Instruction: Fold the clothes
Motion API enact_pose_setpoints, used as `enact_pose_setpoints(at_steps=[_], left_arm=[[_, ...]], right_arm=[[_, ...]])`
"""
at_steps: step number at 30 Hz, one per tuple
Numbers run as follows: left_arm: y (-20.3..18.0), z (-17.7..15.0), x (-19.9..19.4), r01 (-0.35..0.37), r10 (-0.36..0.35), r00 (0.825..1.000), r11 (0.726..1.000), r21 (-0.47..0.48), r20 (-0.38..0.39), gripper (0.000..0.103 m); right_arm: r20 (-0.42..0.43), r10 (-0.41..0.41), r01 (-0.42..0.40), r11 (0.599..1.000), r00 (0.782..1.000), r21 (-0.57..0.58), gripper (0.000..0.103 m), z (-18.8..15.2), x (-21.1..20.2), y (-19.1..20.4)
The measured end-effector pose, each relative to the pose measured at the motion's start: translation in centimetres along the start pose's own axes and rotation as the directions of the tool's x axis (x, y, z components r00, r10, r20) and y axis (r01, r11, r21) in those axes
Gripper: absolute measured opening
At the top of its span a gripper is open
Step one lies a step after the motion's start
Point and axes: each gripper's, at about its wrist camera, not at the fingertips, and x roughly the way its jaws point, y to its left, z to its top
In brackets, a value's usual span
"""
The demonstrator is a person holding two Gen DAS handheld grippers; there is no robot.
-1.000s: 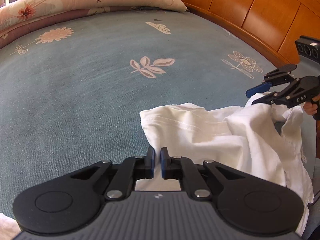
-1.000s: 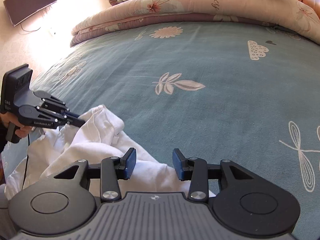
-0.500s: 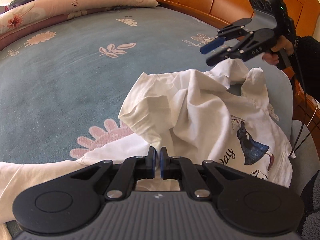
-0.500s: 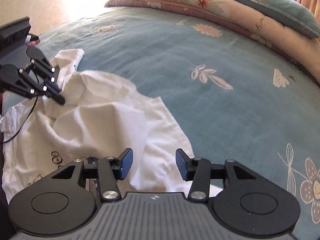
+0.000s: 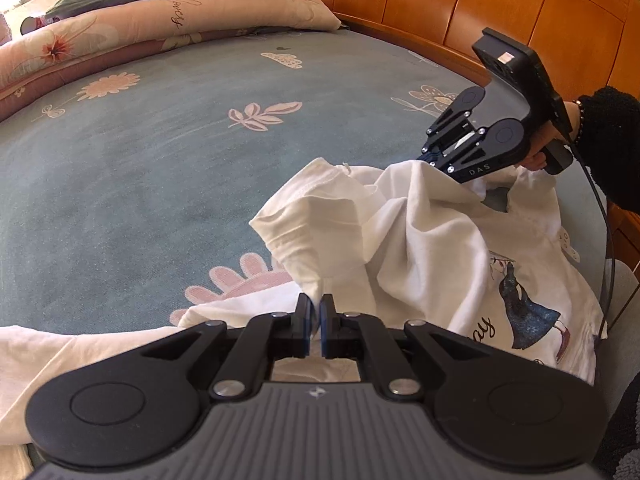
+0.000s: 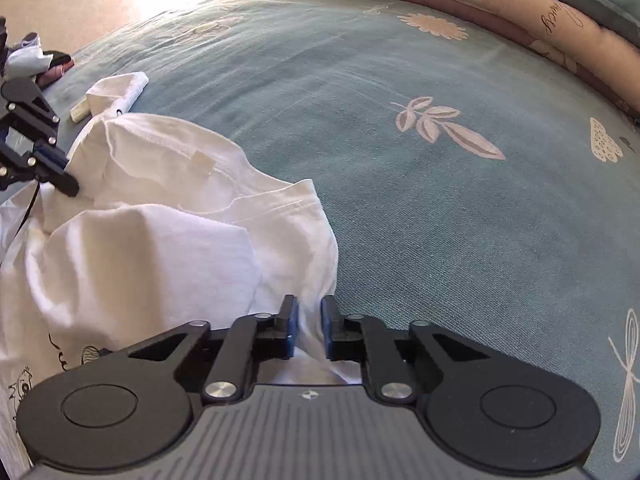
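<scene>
While the white T-shirt (image 5: 432,240) lies bunched at the near side of the bed (image 5: 140,184), both grippers have hold of it. The left gripper (image 5: 315,308) is pinched tight on a stitched hem edge, which rises in a taut peak from between its blue pads. The right gripper (image 6: 308,312) points steeply down. Its jaws are closing on another fold of the same shirt, and white cloth fills the narrow gap left between its pads. A hand (image 5: 538,160) in a black sleeve (image 5: 612,140) carries it, and a dark cable (image 5: 608,240) trails down past the shirt's far edge.

The shirt's printed front, with a figure in a blue dress and some dark lettering, faces up near the side of the bed, just beside the wooden bed frame (image 5: 624,240). One hemmed edge curls over toward the middle of the bed. A second pale garment (image 5: 60,360) lies flat along the near edge, under the left gripper's body.

Beyond the shirt the blue flowered bedspread runs bare and flat, with plenty of room, up to the folded quilt (image 5: 160,24) and the curved headboard (image 5: 440,4). A small heap of other clothes (image 6: 28,56) sits at the far corner, well apart from the shirt.
</scene>
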Motion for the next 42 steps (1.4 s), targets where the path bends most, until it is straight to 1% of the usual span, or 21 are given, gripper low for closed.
enact_pose_setpoints(at_steps=[2, 4, 7, 10, 13, 15, 17, 19, 20, 22, 23, 25, 28, 29, 31, 33, 35, 36, 38, 40, 42], left_arm=[[0.1, 0.7, -0.4, -0.061, 0.060, 0.998, 0.998, 0.023, 0.030, 0.001], [0.5, 1.5, -0.6, -0.108, 0.107, 0.993, 0.994, 0.033, 0.046, 0.001], [1.4, 3.2, -0.4, -0.182, 0.179, 0.982, 0.983, 0.041, 0.066, 0.001], [2.7, 5.0, 0.5, -0.234, 0.232, 0.970, 0.972, 0.026, 0.074, 0.001], [4.6, 6.7, 1.7, -0.291, 0.292, 0.953, 0.957, -0.015, 0.076, 0.001], [6.0, 7.8, 2.4, -0.332, 0.334, 0.939, 0.942, -0.042, 0.078, 0.001], [7.5, 8.8, 3.0, -0.364, 0.369, 0.926, 0.929, -0.068, 0.083, 0.001], [8.7, 10.1, 3.8, -0.394, 0.399, 0.913, 0.916, -0.069, 0.081, 0.001], [9.0, 10.4, 4.1, -0.400, 0.405, 0.911, 0.914, -0.067, 0.082, 0.001], [9.7, 11.3, 4.8, -0.424, 0.429, 0.899, 0.903, -0.068, 0.085, 0.001], [10.1, 11.6, 5.3, -0.425, 0.431, 0.898, 0.902, -0.074, 0.087, 0.001], [10.6, 11.5, 6.7, -0.428, 0.432, 0.900, 0.901, -0.075, 0.059, 0.001], [11.2, 10.6, 9.0, -0.442, 0.443, 0.896, 0.895, -0.059, 0.014, 0.002], [11.2, 10.1, 10.0, -0.448, 0.448, 0.894, 0.893, -0.050, -0.006, 0.006], [11.7, 9.1, 11.6, -0.443, 0.439, 0.896, 0.895, -0.054, -0.068, 0.012], [12.1, 8.1, 12.1, -0.435, 0.427, 0.899, 0.897, -0.081, -0.092, 0.013], [12.3, 7.9, 11.0, -0.425, 0.419, 0.905, 0.898, -0.111, -0.071, 0.015], [12.4, 7.9, 10.2, -0.418, 0.413, 0.908, 0.899, -0.131, -0.063, 0.016], [12.8, 7.9, 7.9, -0.390, 0.391, 0.920, 0.902, -0.185, -0.037, 0.027], [13.2, 7.7, 5.4, -0.369, 0.378, 0.926, 0.897, -0.241, -0.010, 0.034], [13.3, 7.0, 3.1, -0.346, 0.361, 0.933, 0.891, -0.294, -0.004, 0.035]], right_arm=[[0.014, -0.042, 0.043, 0.999, 0.999, -0.027, 0.004, 0.4, -0.8, 0.7], [0.050, -0.081, 0.083, 0.996, 0.995, -0.030, 0.004, 1.0, -1.8, 0.8], [0.113, -0.164, 0.166, 0.986, 0.980, -0.004, 0.004, 2.3, -3.6, -0.1], [0.162, -0.251, 0.249, 0.968, 0.954, 0.037, 0.004, 3.5, -5.2, -1.5], [0.201, -0.341, 0.331, 0.940, 0.918, 0.084, 0.004, 4.5, -6.2, -3.1], [0.197, -0.367, 0.354, 0.930, 0.909, 0.097, 0.004, 4.8, -6.0, -4.1], [0.186, -0.398, 0.389, 0.917, 0.898, 0.086, 0.004, 5.1, -5.2, -4.7], [0.173, -0.425, 0.419, 0.905, 0.888, 0.073, 0.004, 5.4, -4.4, -5.2], [0.170, -0.432, 0.426, 0.902, 0.886, 0.072, 0.004, 5.7, -4.0, -5.5], [0.169, -0.449, 0.443, 0.893, 0.877, 0.076, 0.004, 6.2, -3.2, -6.0], [0.165, -0.457, 0.451, 0.889, 0.874, 0.077, 0.004, 6.4, -2.7, -6.2], [0.152, -0.469, 0.462, 0.883, 0.870, 0.080, 0.004, 6.7, -1.5, -6.7], [0.114, -0.472, 0.465, 0.881, 0.874, 0.082, 0.005, 6.2, 0.9, -6.9], [0.101, -0.472, 0.466, 0.881, 0.876, 0.081, 0.005, 5.9, 1.7, -6.9], [0.055, -0.471, 0.465, 0.880, 0.881, 0.093, 0.010, 5.3, 3.3, -7.1], [0.038, -0.465, 0.458, 0.881, 0.885, 0.120, 0.019, 4.8, 3.8, -7.2], [0.039, -0.454, 0.445, 0.883, 0.890, 0.148, 0.020, 4.3, 3.6, -7.2], [0.053, -0.446, 0.433, 0.886, 0.893, 0.167, 0.025, 4.1, 2.9, -7.1], [0.087, -0.427, 0.403, 0.891, 0.900, 0.211, 0.031, 3.8, 1.1, -6.9], [0.117, -0.412, 0.376, 0.894, 0.904, 0.244, 0.033, 3.3, -0.8, -6.3], [0.136, -0.400, 0.354, 0.896, 0.906, 0.269, 0.034, 2.7, -2.4, -5.6]])
